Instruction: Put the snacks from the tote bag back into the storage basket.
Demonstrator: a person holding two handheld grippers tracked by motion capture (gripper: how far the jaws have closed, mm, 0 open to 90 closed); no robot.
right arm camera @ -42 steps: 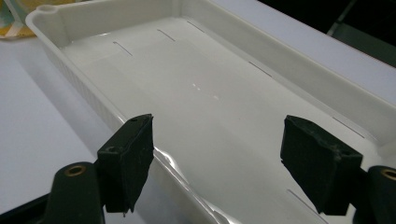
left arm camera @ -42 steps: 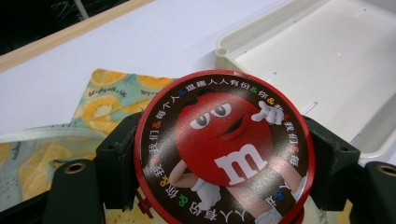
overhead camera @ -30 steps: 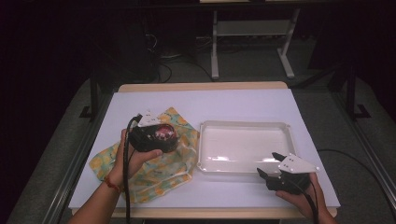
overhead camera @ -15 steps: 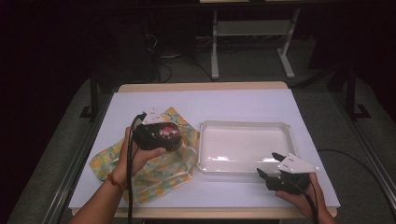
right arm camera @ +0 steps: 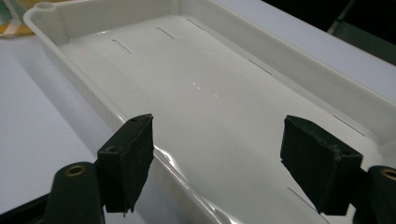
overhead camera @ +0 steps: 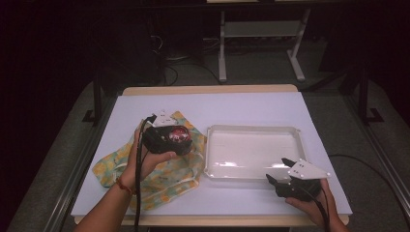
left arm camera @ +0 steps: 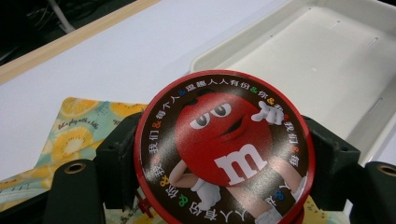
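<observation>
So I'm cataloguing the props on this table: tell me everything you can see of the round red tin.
The round red tin is a flat disc-shaped container with a glossy red rim and a dark lid. The lid is printed with a red M&M's character and a ring of coloured Chinese characters. It looks like metal or plastic; which one is unclear. The left gripper clamps it at opposite edges, lid towards that gripper's camera, above the fruit-print cloth, beside the white tray. Only the black jaws visibly touch it.
</observation>
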